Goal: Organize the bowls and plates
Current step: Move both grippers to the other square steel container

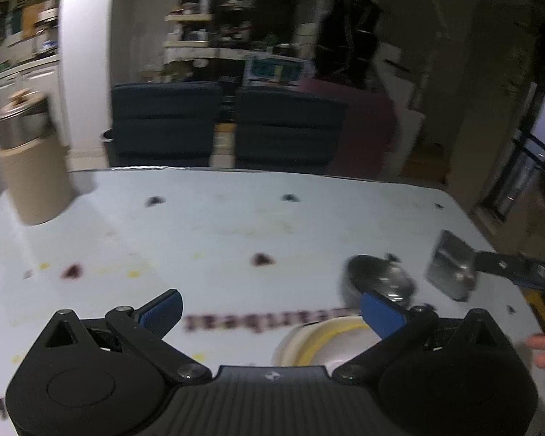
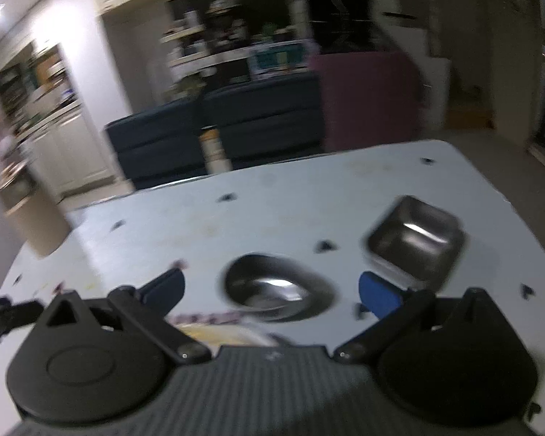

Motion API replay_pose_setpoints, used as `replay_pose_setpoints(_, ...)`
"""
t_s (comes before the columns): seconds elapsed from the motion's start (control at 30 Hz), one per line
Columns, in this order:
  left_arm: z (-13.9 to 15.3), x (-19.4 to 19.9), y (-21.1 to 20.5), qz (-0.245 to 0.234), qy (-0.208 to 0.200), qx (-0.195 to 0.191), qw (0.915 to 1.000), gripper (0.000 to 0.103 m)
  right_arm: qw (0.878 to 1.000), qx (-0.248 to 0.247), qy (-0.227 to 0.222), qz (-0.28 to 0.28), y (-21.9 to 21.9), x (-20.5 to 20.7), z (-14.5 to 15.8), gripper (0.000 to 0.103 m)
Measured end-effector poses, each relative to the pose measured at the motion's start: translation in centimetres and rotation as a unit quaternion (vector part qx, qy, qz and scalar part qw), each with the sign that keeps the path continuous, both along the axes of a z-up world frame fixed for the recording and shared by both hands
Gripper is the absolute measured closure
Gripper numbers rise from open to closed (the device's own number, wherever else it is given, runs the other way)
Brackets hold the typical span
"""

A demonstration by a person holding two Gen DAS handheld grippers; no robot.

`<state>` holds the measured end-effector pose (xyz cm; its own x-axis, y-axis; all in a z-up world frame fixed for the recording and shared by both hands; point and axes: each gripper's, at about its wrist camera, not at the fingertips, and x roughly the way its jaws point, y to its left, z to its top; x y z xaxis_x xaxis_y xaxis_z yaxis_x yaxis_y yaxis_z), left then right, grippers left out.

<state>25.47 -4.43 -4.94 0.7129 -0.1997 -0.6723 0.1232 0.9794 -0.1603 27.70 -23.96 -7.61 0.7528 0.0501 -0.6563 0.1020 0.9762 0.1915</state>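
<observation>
In the left wrist view, my left gripper (image 1: 270,309) is open and empty above the white table (image 1: 207,225). A white plate with a yellow band (image 1: 319,341) lies just under its right finger, and a round steel bowl (image 1: 379,278) sits beyond it. The right gripper's arm comes in from the right beside a square steel dish (image 1: 452,265), which looks tilted and off the table. In the right wrist view, my right gripper (image 2: 272,289) is open. The round steel bowl (image 2: 278,287) lies between its fingers. The square steel dish (image 2: 416,241) sits just past the right finger.
A tan cylinder (image 1: 36,178) with a steel pot on top stands at the table's far left corner. Dark blue sofas (image 1: 221,123) and a maroon armchair (image 1: 367,127) lie beyond the far edge. Both views are motion-blurred.
</observation>
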Motion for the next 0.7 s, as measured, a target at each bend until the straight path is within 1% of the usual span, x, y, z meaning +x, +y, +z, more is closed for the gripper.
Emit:
replay_pose_setpoints(0.1, -0.5, 0.5, -2.5, -0.027, -0.002, -0.008, 0.9996, 0.000, 0.998, 0.019, 0.008, -0.052, -3.6, 0.5, -1.0, 0.000)
replay_pose_setpoints(0.17, -0.8, 0.8, -3.8, -0.042, -0.003, -0.014, 0.9990, 0.000, 0.996, 0.033, 0.014, -0.084, -5.3, 0.8, -1.9, 0.000)
replay_pose_setpoints(0.3, -1.8, 1.8, -6.0, -0.059, 0.000, -0.029, 0.9978, 0.000, 0.985, 0.077, 0.033, -0.149, -8.5, 1.5, -4.3, 0.000)
replay_pose_setpoints(0.37, -2.2, 2.4, -6.8, -0.065, 0.003, -0.036, 0.9972, 0.000, 0.973, 0.118, 0.045, -0.192, -9.6, 1.8, -5.9, 0.000)
replay_pose_setpoints(0.47, -2.9, 3.3, -7.4, -0.069, 0.007, -0.041, 0.9967, 0.000, 0.947, 0.190, 0.061, -0.253, -11.2, 1.9, -8.0, 0.001)
replay_pose_setpoints(0.57, -3.5, 4.2, -7.6, -0.068, 0.014, -0.045, 0.9965, 0.000, 0.919, 0.248, 0.056, -0.303, -12.8, 2.4, -9.8, 0.006)
replay_pose_setpoints(0.67, -4.0, 4.9, -7.4, -0.066, 0.022, -0.049, 0.9964, 0.000, 0.898, 0.284, 0.057, -0.332, -13.1, 2.9, -11.4, 0.015)
replay_pose_setpoints(0.7, -4.2, 5.1, -7.3, -0.064, 0.023, -0.050, 0.9964, 0.000, 0.894, 0.288, 0.060, -0.337, -13.1, 3.1, -11.9, 0.019)
